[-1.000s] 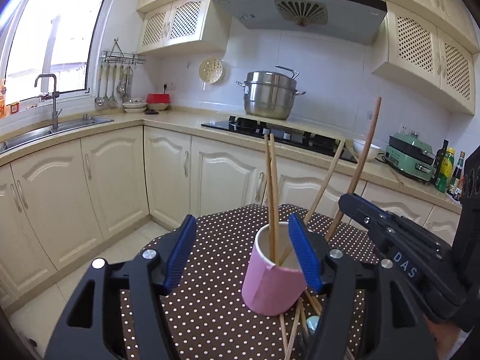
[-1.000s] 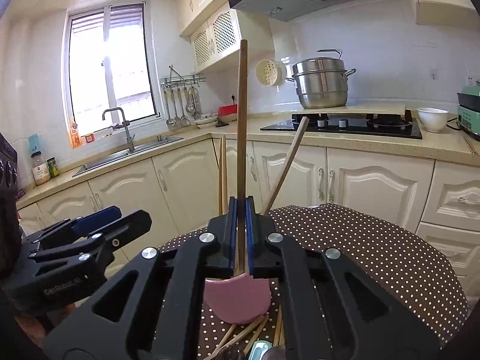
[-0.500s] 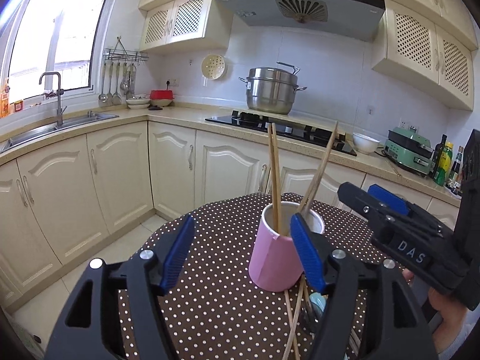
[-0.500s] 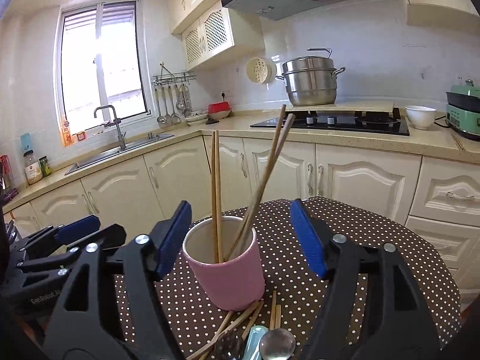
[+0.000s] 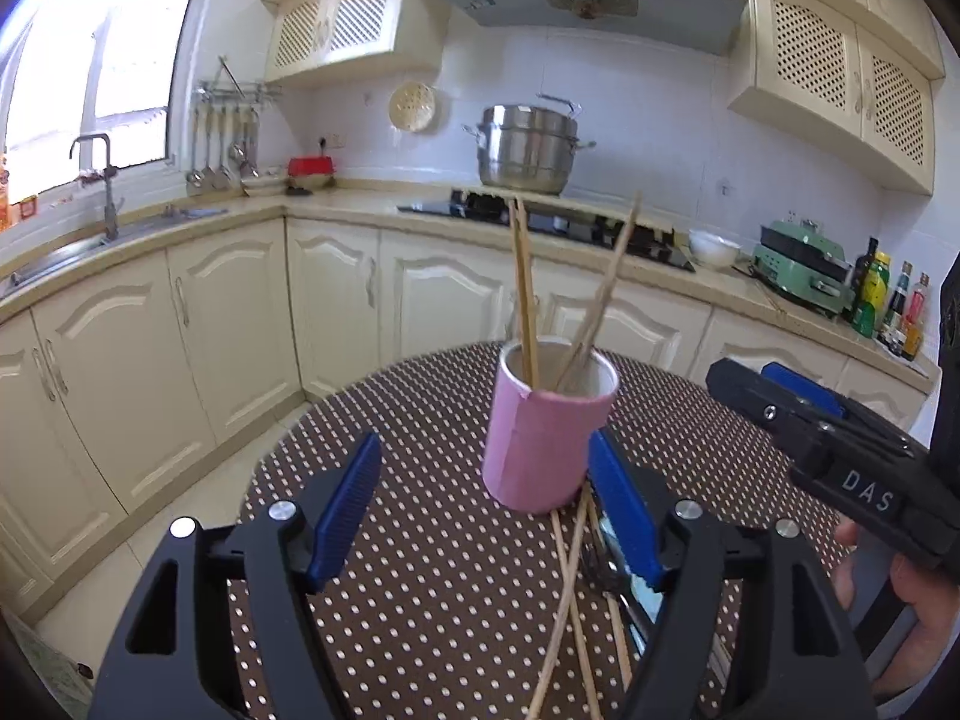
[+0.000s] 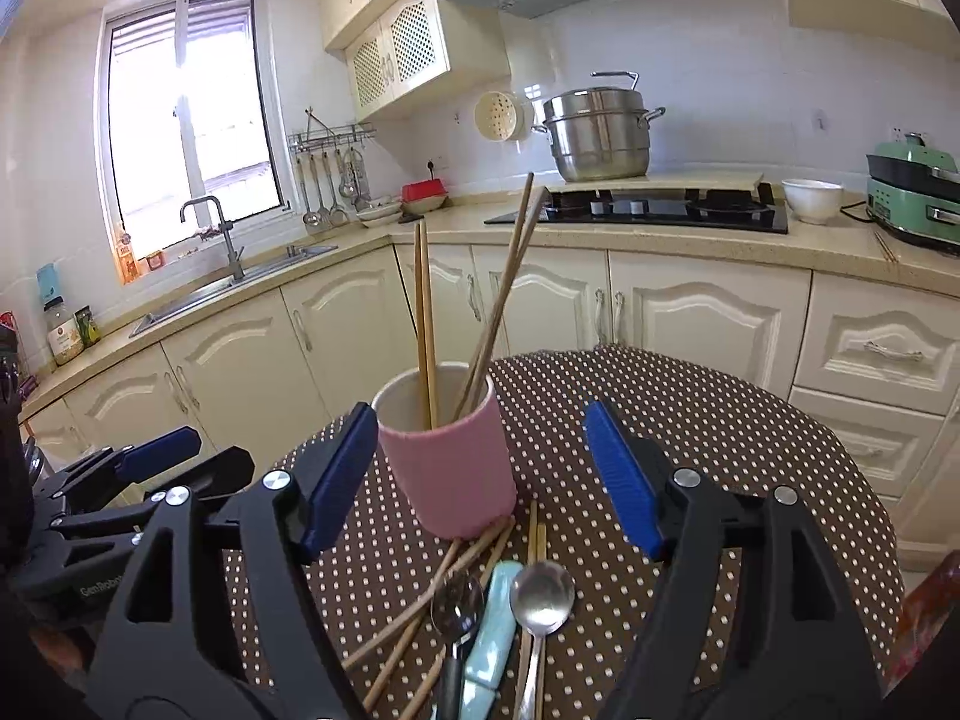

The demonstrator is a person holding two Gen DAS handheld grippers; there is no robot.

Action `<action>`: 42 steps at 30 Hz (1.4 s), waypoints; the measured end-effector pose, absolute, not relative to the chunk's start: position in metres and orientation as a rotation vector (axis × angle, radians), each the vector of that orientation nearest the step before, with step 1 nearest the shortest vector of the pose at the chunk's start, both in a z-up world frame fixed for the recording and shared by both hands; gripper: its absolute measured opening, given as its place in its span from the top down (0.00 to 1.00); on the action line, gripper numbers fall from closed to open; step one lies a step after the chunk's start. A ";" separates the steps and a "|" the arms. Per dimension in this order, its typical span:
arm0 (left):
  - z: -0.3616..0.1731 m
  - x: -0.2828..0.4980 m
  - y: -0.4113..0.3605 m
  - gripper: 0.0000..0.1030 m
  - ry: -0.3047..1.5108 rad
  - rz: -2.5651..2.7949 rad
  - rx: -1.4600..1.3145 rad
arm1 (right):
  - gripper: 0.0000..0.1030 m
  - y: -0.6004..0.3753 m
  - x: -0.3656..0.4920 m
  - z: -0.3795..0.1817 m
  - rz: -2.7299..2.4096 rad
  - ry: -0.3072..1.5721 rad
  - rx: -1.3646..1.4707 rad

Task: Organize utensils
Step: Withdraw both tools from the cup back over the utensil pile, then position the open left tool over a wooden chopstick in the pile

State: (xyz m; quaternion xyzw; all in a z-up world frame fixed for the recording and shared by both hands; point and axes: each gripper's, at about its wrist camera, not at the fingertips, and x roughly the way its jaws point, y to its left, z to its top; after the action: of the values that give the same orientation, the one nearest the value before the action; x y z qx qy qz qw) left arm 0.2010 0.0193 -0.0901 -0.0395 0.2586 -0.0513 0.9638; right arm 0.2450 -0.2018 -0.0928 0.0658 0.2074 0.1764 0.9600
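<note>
Near worktop (image 6: 750,420) centre: pink cup (image 6: 450,468) holds four chopsticks (image 6: 423,312) | both grippers, left gripper (image 5: 486,516) and right gripper (image 6: 480,468), opening, empty | next: likely pick loose chopsticks (image 6: 414,594) or spoons (image 6: 540,594) by cup.

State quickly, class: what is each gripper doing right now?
Left gripper: opening, fingers empty, nothing held.
Right gripper: opening, fingers empty, nothing held.

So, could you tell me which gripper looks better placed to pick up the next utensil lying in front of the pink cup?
Probably the right gripper. Its empty jaws are opening, and the spoons and loose chopsticks lie between its fingers, before the pink cup. The left gripper, also opening, sits off to their side.
</note>
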 end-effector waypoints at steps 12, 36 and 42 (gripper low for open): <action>-0.151 0.214 0.003 0.32 0.885 -0.241 -0.008 | 0.28 -0.228 0.228 -0.133 0.287 0.588 0.137; -0.189 0.232 -0.004 0.59 0.996 -0.297 -0.023 | 0.28 -0.234 0.233 -0.177 0.284 0.717 0.155; -0.192 0.238 -0.008 0.65 1.002 -0.298 -0.030 | 0.28 -0.236 0.235 -0.178 0.284 0.726 0.165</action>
State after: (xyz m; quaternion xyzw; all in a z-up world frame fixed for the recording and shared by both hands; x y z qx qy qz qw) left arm 0.2376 -0.0075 -0.1919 -0.0144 0.4784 -0.1423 0.8664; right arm 0.2345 -0.2364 -0.1783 0.0804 0.3533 0.1384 0.9217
